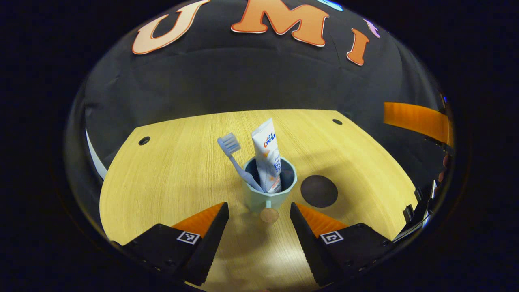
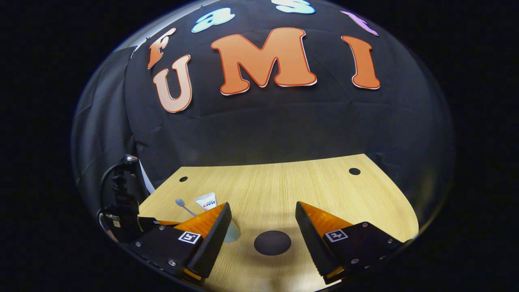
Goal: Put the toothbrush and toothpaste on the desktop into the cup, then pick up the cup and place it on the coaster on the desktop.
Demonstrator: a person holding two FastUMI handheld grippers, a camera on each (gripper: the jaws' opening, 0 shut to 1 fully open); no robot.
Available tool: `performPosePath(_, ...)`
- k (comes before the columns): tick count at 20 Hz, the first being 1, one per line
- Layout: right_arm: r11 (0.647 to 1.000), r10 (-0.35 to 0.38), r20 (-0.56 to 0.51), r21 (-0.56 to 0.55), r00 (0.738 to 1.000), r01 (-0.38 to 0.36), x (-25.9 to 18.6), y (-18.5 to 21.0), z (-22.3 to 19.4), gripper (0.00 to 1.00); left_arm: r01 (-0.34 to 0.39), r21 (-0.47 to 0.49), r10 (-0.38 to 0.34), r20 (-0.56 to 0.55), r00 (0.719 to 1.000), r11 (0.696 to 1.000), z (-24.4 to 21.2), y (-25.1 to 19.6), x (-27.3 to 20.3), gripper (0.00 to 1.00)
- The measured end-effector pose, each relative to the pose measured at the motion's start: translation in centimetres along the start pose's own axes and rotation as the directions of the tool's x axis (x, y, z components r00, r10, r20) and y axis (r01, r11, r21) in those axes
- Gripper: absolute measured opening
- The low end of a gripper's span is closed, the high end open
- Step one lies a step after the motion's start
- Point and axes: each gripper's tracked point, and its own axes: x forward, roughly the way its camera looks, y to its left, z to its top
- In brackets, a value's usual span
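Left gripper view looks down along the left gripper (image 1: 259, 215), whose 2 fingers stand wide apart with nothing between them. Just ahead of the gap sits the pale blue cup (image 1: 268, 194) on the tabletop (image 1: 162, 182), its small handle turned toward the camera. The toothbrush (image 1: 237, 160) leans out over the cup's left rim, bristles up, and the toothpaste (image 1: 267, 158) stands nearly upright beside it, both inside the cup. So the loading half of the task looks done, and only the carry remains. The dark round coaster (image 1: 319, 191) lies just beside the cup on its right, bare.

The wide stance of the jaws, centred on the cup, reads as lining up to close around its body; that is a judgement, not something shown. With 2 tall items leaning out of it, the cup is top-heavy and would likely need a level lift.

In the right gripper view, the right gripper (image 2: 263, 221) is also open and empty, hanging over the coaster (image 2: 272, 242), which shows between its fingers. The toothbrush head (image 2: 180, 202) and the top of the toothpaste (image 2: 206, 201) peek above its left finger. Farther left, the dark body of the other gripper's rig (image 2: 121, 211) is visible.
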Motion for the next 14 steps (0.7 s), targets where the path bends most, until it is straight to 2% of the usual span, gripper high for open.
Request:
performPosePath(9,0.998,-0.062,0.006,-0.014,0.998,0.062,-3.4,-2.6,-0.3,0.96,0.000,0.062,0.012,-0.192,0.981,0.998,-1.3,-1.2,2.6,0.92)
performPosePath(14,0.994,-0.113,0.002,-0.004,0.994,0.113,-5.3,-4.7,-1.1,0.96,0.000,0.069,0.016,-0.243,0.970,0.998,-1.6,-2.0,3.8,0.91)
